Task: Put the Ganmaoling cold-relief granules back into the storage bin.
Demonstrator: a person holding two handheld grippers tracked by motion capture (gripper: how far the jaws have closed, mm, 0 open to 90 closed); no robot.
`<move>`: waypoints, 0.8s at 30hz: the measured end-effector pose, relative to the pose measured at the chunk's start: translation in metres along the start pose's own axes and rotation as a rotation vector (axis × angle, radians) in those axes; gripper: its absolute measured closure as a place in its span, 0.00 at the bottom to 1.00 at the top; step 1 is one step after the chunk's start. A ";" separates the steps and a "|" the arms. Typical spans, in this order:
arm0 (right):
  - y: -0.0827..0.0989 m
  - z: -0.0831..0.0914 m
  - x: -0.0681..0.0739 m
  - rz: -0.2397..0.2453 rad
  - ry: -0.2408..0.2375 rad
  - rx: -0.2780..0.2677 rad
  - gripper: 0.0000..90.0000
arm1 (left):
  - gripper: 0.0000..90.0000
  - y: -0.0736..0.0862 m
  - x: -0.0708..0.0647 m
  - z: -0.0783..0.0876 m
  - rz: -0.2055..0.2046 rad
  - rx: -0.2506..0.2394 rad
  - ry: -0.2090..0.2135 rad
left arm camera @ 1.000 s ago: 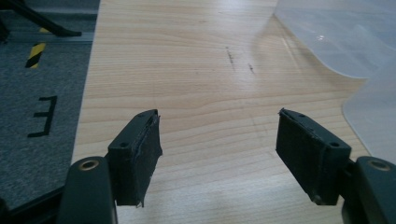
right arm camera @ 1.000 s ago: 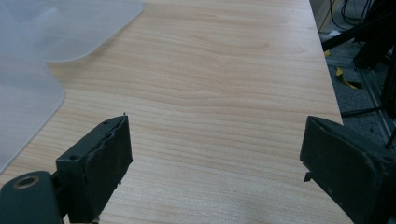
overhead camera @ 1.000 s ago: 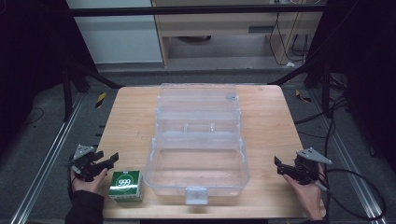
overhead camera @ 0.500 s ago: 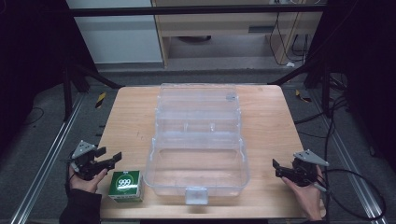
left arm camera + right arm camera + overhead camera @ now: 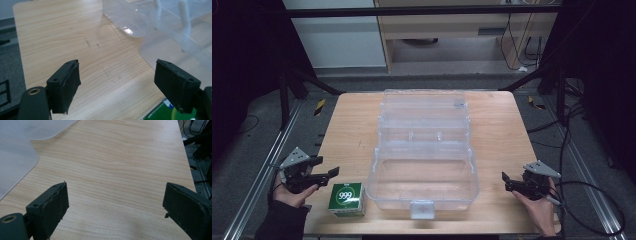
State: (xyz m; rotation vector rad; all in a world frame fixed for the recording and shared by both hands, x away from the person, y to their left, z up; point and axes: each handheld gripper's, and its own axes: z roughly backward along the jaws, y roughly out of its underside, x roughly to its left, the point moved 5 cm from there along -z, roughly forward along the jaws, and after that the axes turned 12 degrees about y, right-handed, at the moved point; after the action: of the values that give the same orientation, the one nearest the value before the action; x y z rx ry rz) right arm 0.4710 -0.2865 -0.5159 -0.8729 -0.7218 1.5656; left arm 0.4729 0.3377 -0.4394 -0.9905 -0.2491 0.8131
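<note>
A green box marked 999 (image 5: pixel 347 198) stands on the wooden table (image 5: pixel 352 120) near its front left corner; its corner (image 5: pixel 160 113) shows at the bottom of the left gripper view. My left gripper (image 5: pixel 328 166) (image 5: pixel 117 62) hovers just left of the box. Its jaws have just been opening and nothing is between them. A clear plastic case (image 5: pixel 424 150) (image 5: pixel 175 37) lies open in the middle of the table, latch toward me. My right gripper (image 5: pixel 506 182) (image 5: pixel 116 184) stays open over bare wood to the right of the case (image 5: pixel 15 157).
Metal frame rails run along both sides of the table, and the floor beyond is dark. A cable trails from the right gripper off the table's right edge. Bare wood lies on both sides of the case.
The left gripper has risen a little beside the green box and its jaws have spread apart. The right gripper has kept still.
</note>
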 end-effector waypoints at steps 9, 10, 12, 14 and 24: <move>0.000 0.000 0.001 0.005 -0.005 0.001 0.07 | 0.17 -0.013 -0.015 0.006 -0.096 0.087 0.091; 0.000 0.000 0.001 0.006 -0.005 0.001 0.07 | 0.17 -0.014 -0.017 0.005 -0.110 0.105 0.098; 0.001 0.000 0.001 0.006 -0.007 0.003 0.07 | 0.16 -0.015 -0.020 0.004 -0.127 0.133 0.114; 0.001 0.000 0.001 0.008 -0.008 0.003 0.07 | 0.16 -0.016 -0.022 0.003 -0.143 0.162 0.123; 0.001 -0.001 0.003 0.018 -0.013 0.010 0.06 | 0.13 -0.023 -0.033 -0.001 -0.248 0.272 0.174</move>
State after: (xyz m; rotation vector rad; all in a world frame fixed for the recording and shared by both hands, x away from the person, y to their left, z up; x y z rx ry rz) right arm 0.4710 -0.2841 -0.5179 -0.8652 -0.7163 1.5908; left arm 0.4624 0.3072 -0.4151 -0.7507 -0.1042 0.5149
